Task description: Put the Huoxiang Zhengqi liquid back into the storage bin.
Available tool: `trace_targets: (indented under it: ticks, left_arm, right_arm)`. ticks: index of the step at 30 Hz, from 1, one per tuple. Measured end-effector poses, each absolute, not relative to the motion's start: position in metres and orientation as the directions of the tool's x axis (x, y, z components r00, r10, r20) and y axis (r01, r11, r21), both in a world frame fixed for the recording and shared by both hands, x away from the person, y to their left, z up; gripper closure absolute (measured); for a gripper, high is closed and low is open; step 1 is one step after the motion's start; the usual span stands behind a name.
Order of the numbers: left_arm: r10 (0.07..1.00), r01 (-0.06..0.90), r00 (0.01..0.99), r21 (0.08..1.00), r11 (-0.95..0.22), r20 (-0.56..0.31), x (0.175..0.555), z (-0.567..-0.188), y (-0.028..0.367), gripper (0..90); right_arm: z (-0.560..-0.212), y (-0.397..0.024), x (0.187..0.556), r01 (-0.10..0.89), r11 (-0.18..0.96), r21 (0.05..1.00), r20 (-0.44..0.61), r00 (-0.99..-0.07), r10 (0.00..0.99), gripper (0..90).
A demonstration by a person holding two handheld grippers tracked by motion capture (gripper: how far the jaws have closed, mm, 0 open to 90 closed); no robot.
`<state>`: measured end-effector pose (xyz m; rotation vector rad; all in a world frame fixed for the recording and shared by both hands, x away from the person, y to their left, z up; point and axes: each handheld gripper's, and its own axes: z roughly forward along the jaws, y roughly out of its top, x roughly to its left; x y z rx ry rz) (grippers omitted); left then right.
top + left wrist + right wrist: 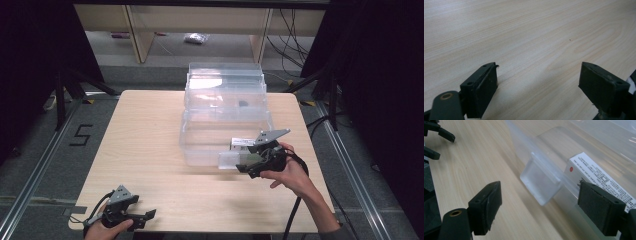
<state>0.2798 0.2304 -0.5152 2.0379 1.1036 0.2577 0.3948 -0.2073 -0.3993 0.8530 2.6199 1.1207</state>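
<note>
A clear plastic storage box (pixel 200 135) stands at the middle back of the wooden table (pixel 145 145), its lid (pixel 225 82) tipped up behind it. A white labelled carton (pixel 244 143) lies inside near the front right wall; in the right gripper view the carton (pixel 599 176) shows through the plastic. My right gripper (pixel 242 162) is open at the box's front right, its jaws either side of the clear latch flap (pixel 540 182) without touching it. My left gripper (pixel 146 220) rests open near the table's front left edge, with bare wood between its jaws (pixel 539 72).
A small dark item (pixel 243 103) lies deeper in the box. Black stand legs (pixel 65 90) flank the table on the floor, and cables (pixel 295 35) run behind it. A floor marking "5" (pixel 80 135) sits left of the table.
</note>
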Motion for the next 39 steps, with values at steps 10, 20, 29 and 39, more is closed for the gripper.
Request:
trace_targets:
  ticks: [10, 20, 29, 39]
  left_arm:
    - [0.775, 0.618, 0.604, 0.723, -0.309, -0.186, 0.280, -0.515, 0.230, 14.8]
    - [0.773, 0.617, 0.607, 0.723, -0.312, -0.184, 0.279, -0.515, 0.230, 14.8]
    - [0.775, 0.618, 0.605, 0.722, -0.312, -0.184, 0.280, -0.515, 0.230, 14.8]
    - [0.775, 0.618, 0.605, 0.722, -0.312, -0.183, 0.279, -0.515, 0.230, 14.8]
  right_arm:
    - [-0.411, -0.201, 0.387, 0.409, 0.552, 0.727, 0.047, -0.831, 0.554, 20.6]
    - [-0.418, -0.200, 0.379, 0.404, 0.584, 0.704, 0.045, -0.846, 0.531, 20.5]
    - [-0.426, -0.203, 0.377, 0.409, 0.596, 0.691, 0.039, -0.844, 0.534, 20.5]
    - [-0.438, -0.206, 0.370, 0.439, 0.592, 0.676, 0.064, -0.835, 0.546, 20.3]
